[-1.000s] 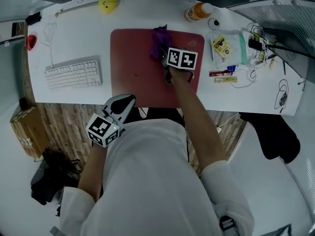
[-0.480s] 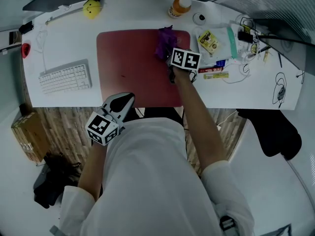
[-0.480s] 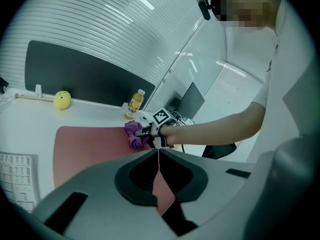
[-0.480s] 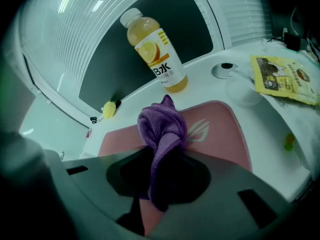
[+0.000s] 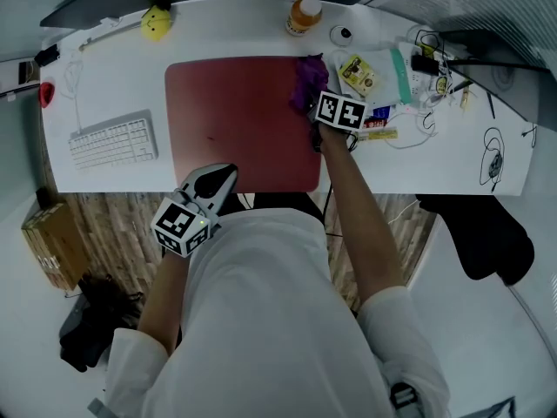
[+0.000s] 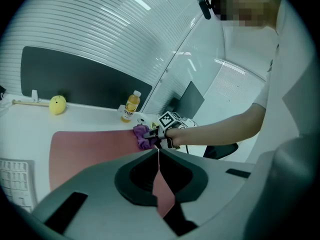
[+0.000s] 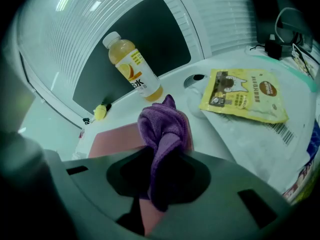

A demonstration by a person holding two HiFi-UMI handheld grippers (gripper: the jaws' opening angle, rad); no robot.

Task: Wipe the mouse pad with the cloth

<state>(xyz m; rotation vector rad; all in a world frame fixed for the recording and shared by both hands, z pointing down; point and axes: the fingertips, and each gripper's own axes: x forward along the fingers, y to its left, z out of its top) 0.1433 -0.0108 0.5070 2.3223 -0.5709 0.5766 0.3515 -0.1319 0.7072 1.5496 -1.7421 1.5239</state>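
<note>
Readable print, right gripper view:
1. Orange-drink bottle (image 7: 131, 64), upper left: white-and-yellow label with one large dark character that looks like 水; the smaller print is illegible.
2. Yellow packet (image 7: 245, 101), right of centre on the counter (image 5: 113, 77): white lettering and a brown round badge, both too small to read.
3. White wrapper (image 7: 272, 136), lower right: barcode, digits unreadable.
</note>
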